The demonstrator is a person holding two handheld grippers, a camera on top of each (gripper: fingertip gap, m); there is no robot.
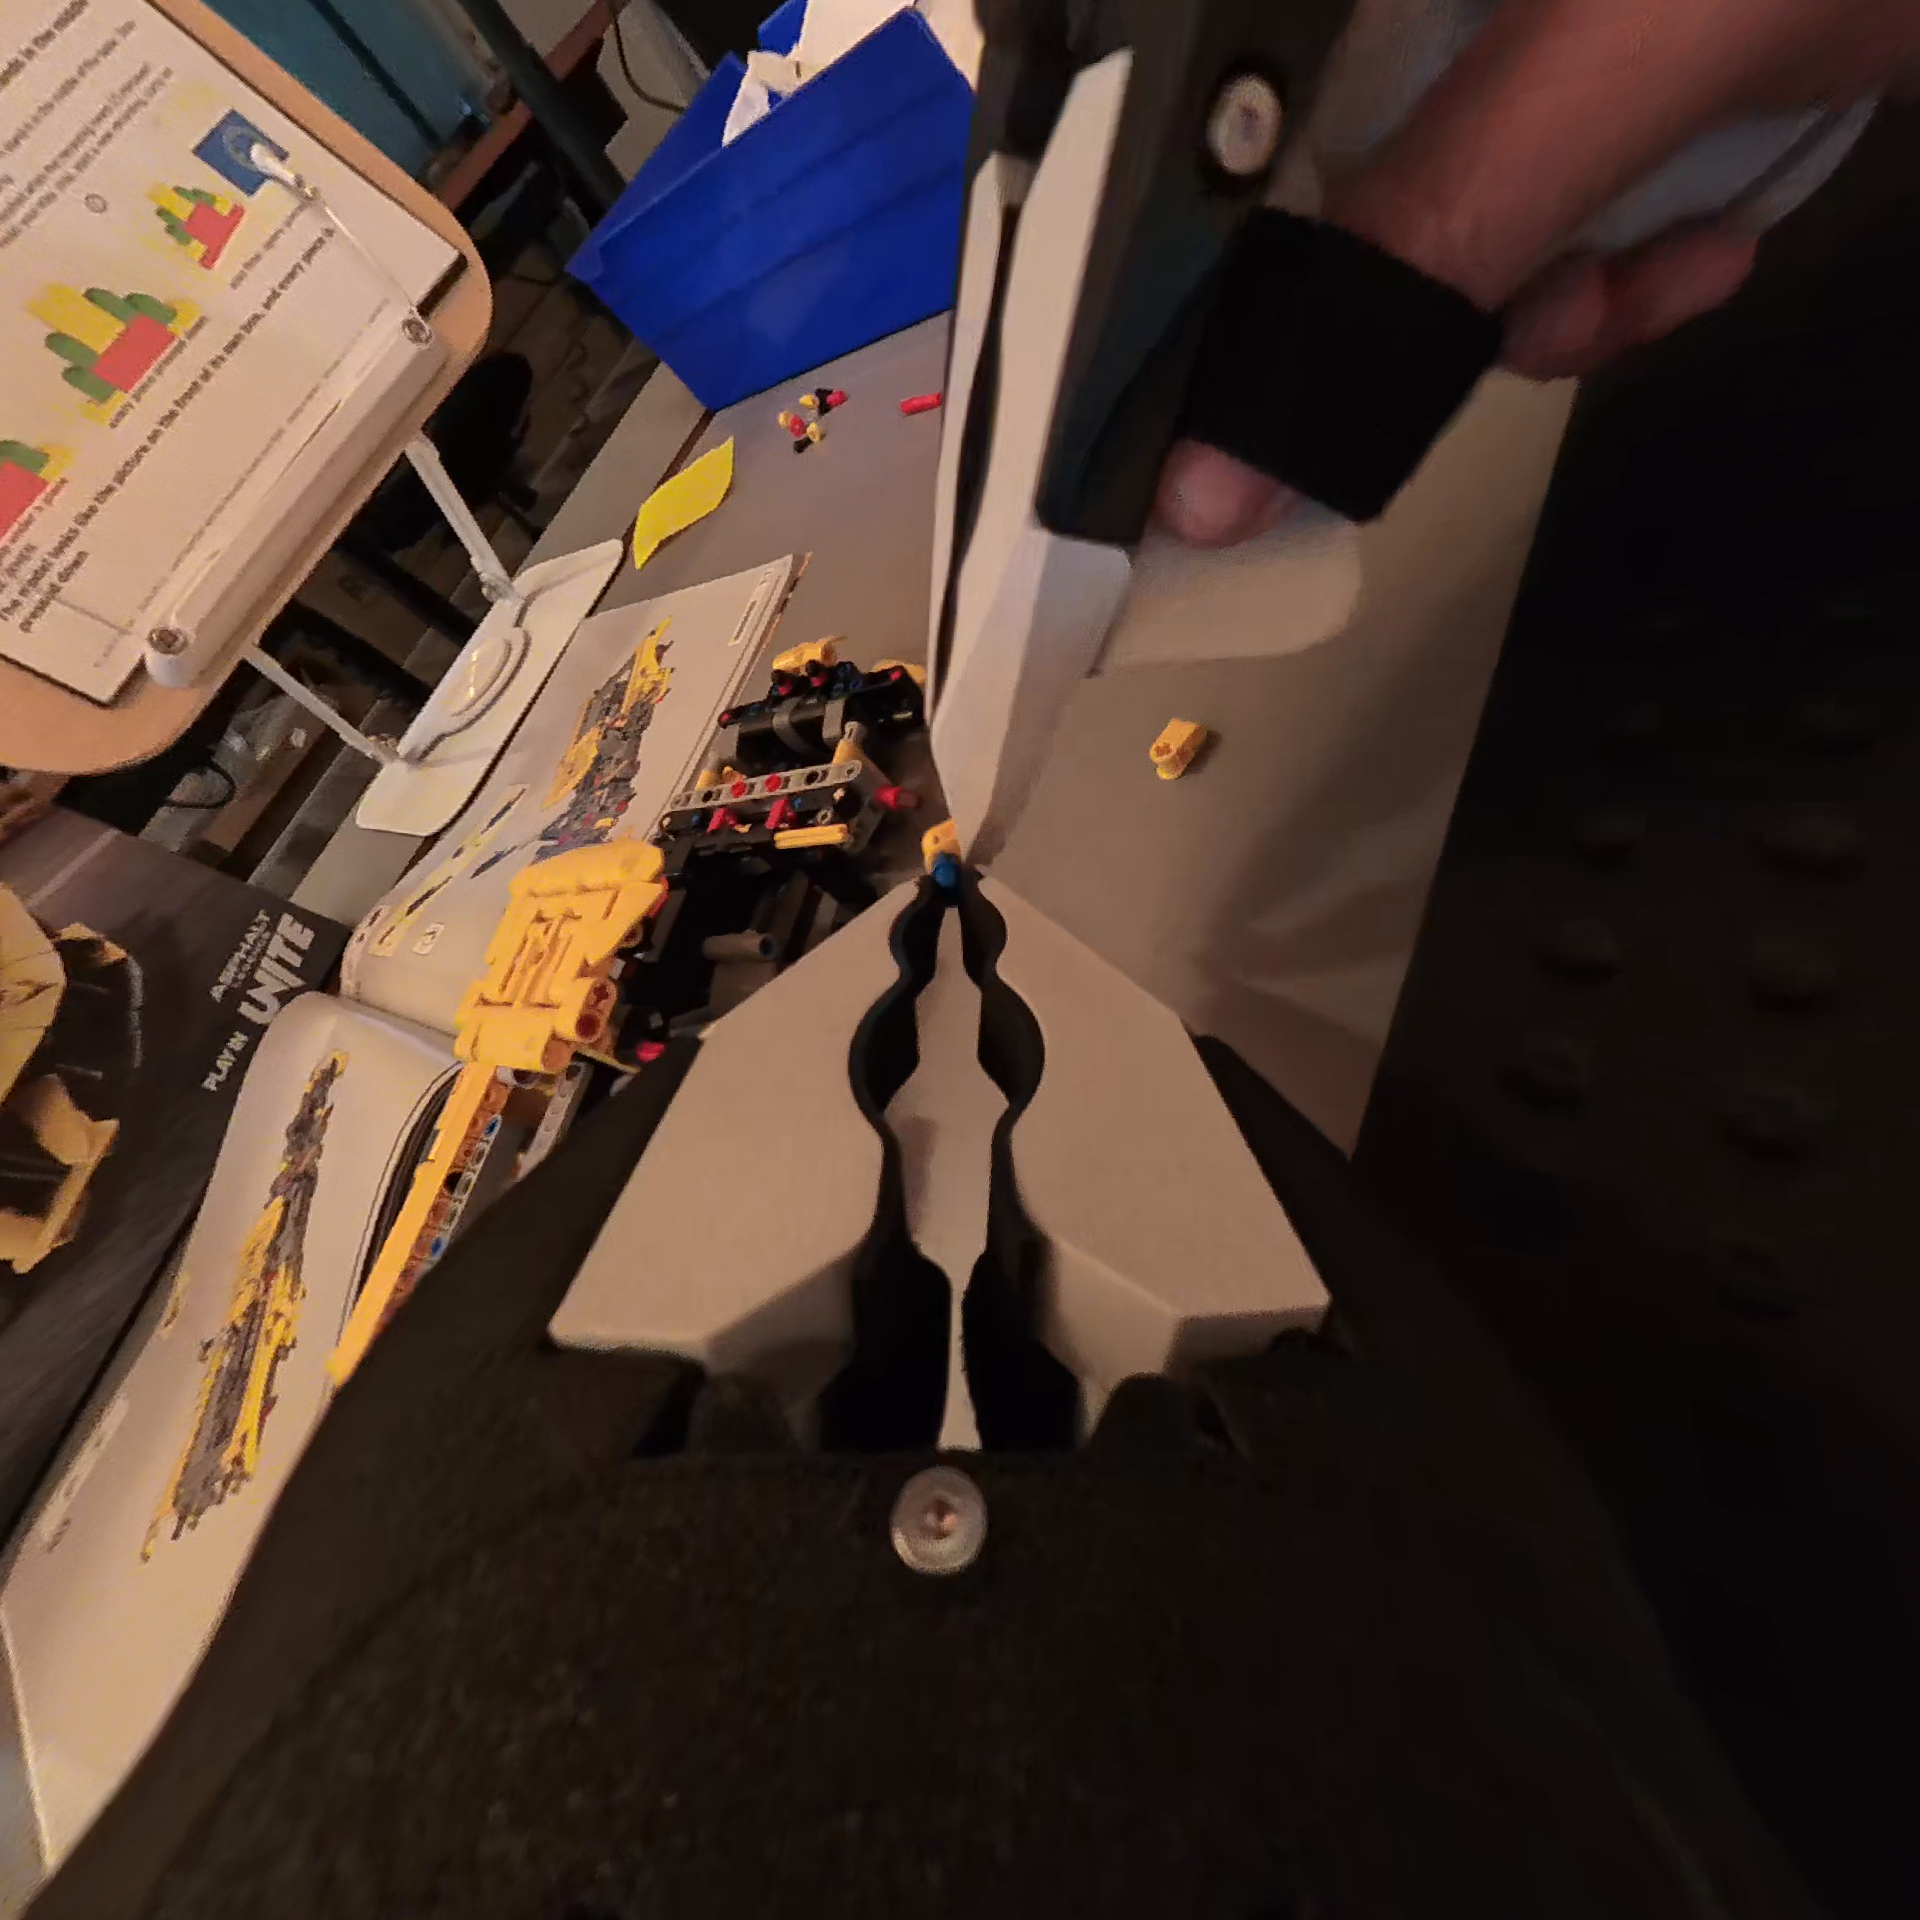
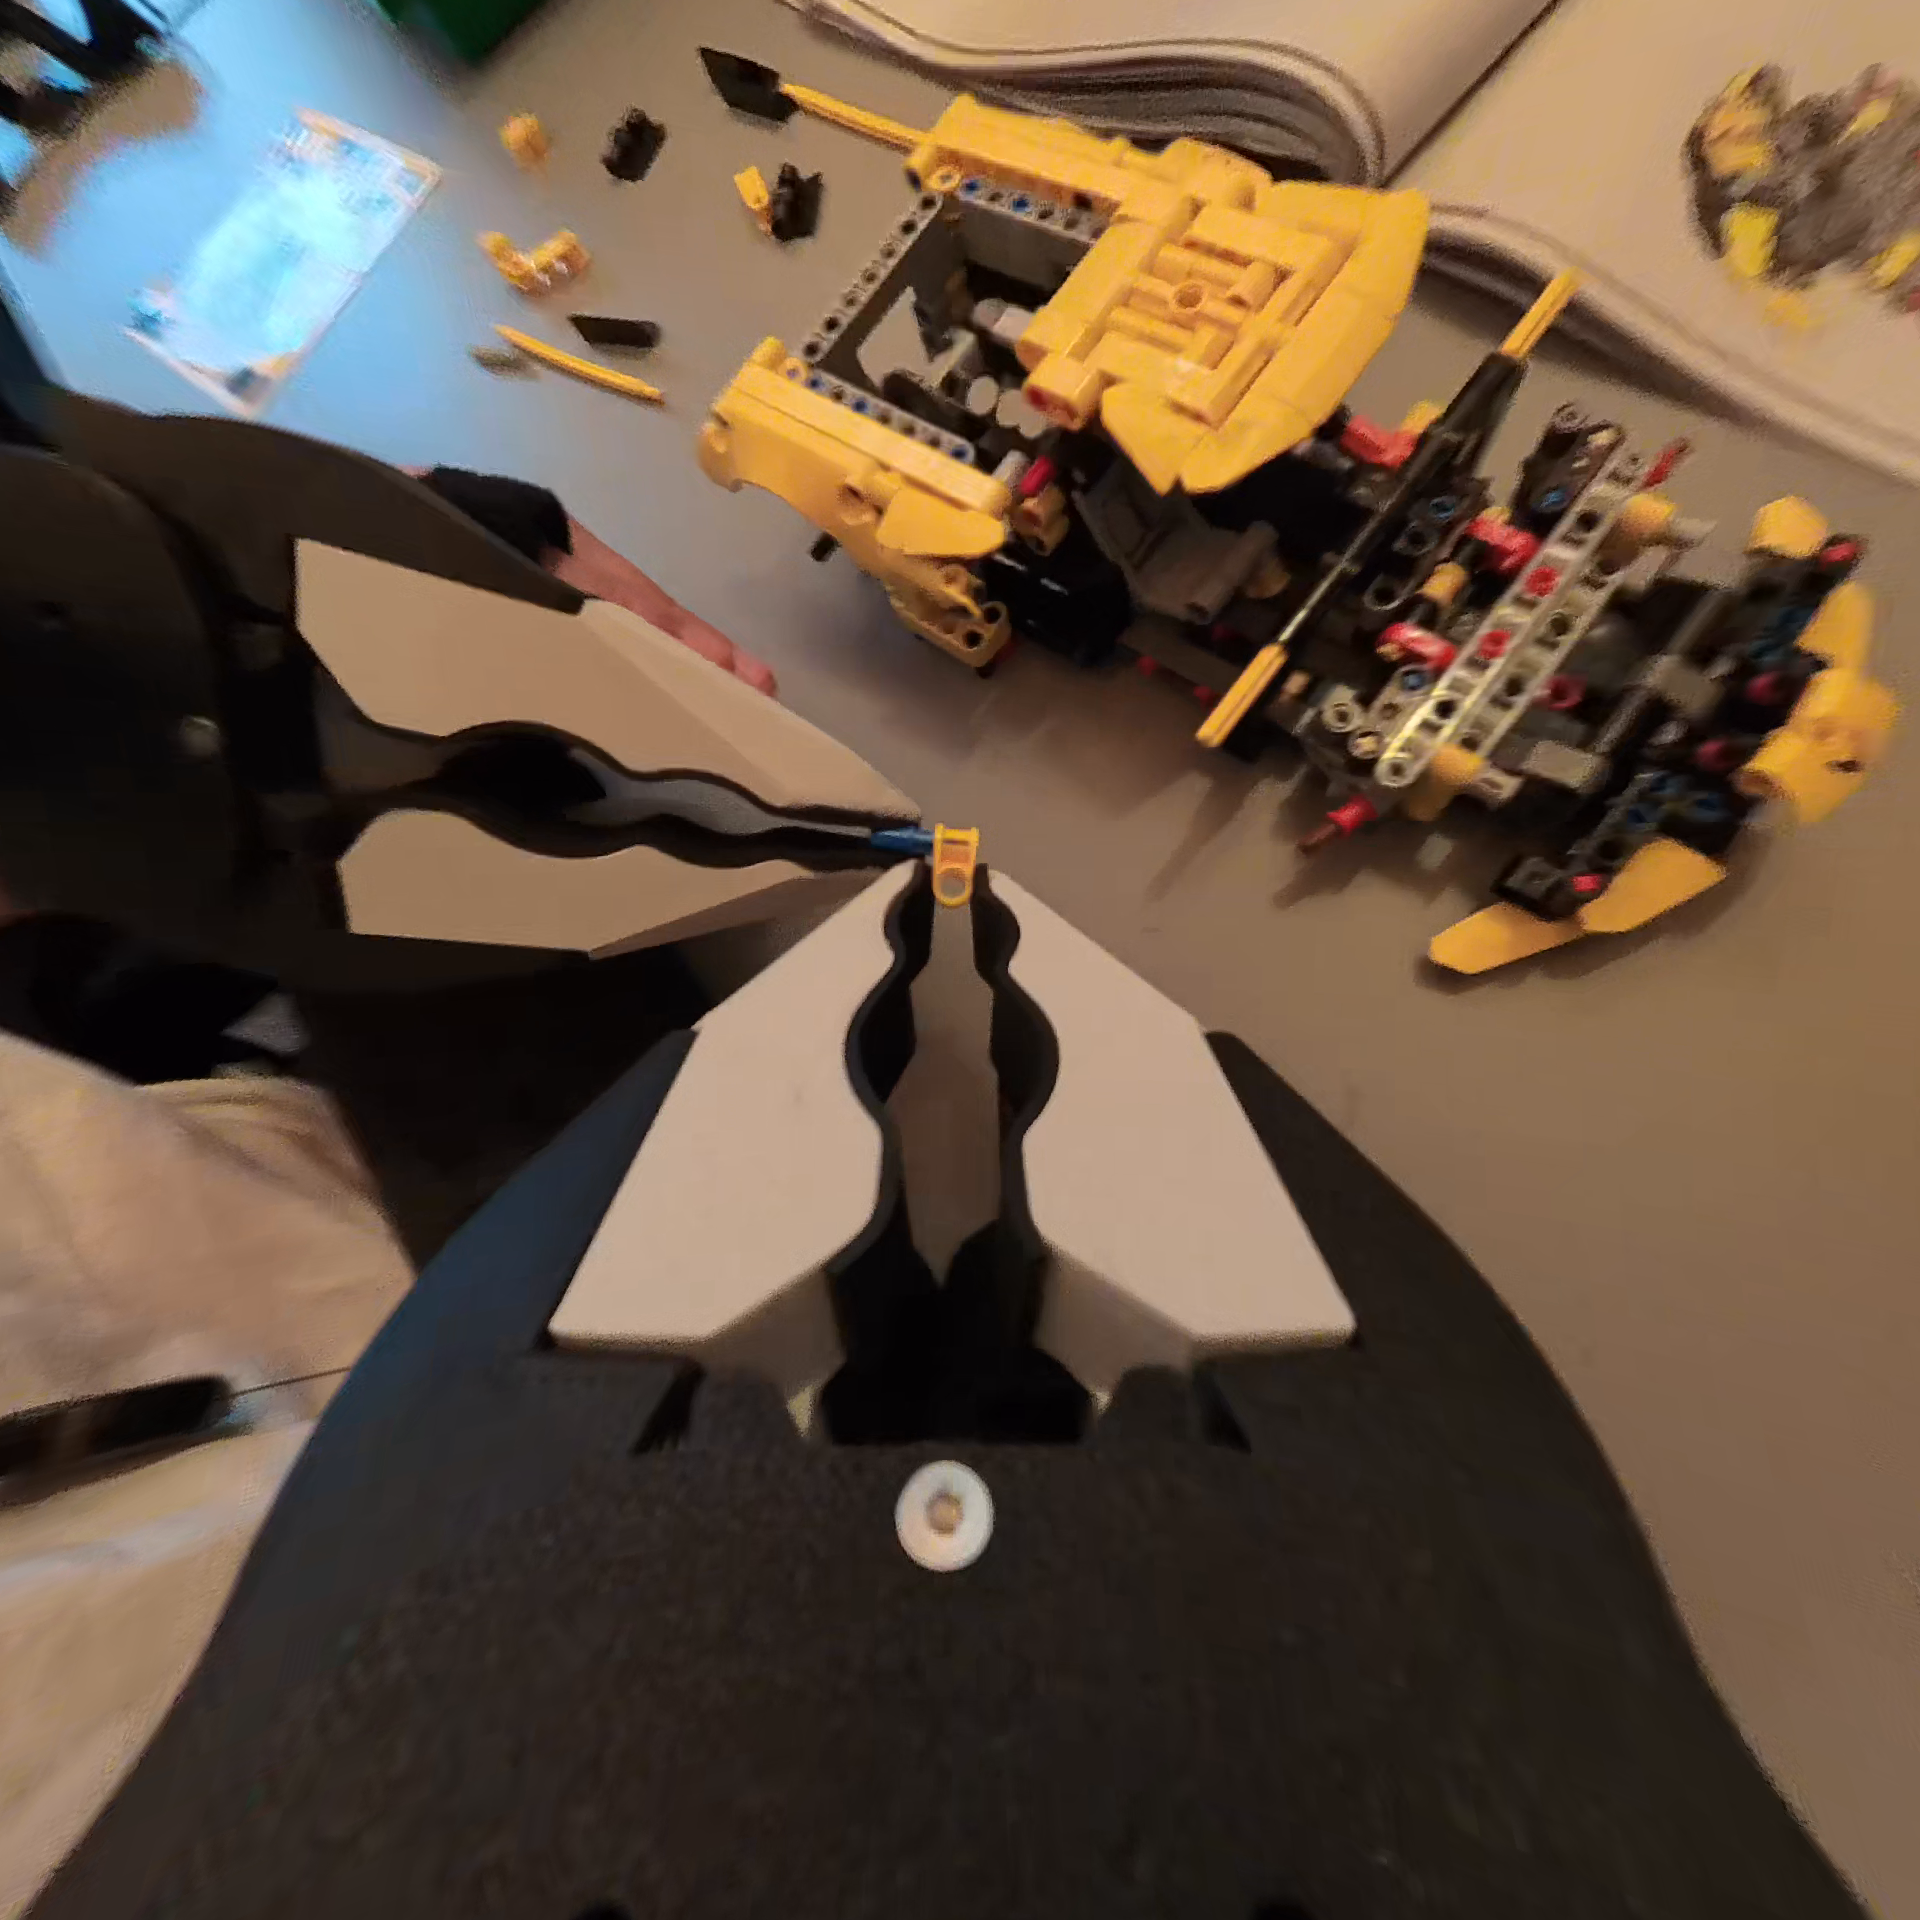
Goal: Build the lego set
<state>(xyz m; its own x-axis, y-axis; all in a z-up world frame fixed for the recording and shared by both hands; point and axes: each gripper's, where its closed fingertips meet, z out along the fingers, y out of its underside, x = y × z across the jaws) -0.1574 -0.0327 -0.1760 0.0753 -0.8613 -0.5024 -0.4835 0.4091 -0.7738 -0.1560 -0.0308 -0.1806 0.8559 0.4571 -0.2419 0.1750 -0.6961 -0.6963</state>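
Pinching a blue pin (image 2: 899, 840), the left gripper (image 2: 904, 836) meets the right gripper (image 2: 952, 883), clamped on a yellow connector (image 2: 954, 860). Both parts appear light, rigid and slippery; grip flat faces. Beyond the tips, the partly built model (image 2: 1247, 499) rests on the worktop (image 2: 1455, 1247).

- The left gripper (image 1: 948, 896), grey fingers edged in black, pinches a small blue pin (image 1: 944, 871).
- The right gripper (image 1: 961, 831) reaches down with a small yellow connector (image 1: 938, 834) touching that pin.
- A half-built yellow-and-black lego vehicle (image 1: 769, 821) lies beside open instruction booklets (image 1: 665, 686).
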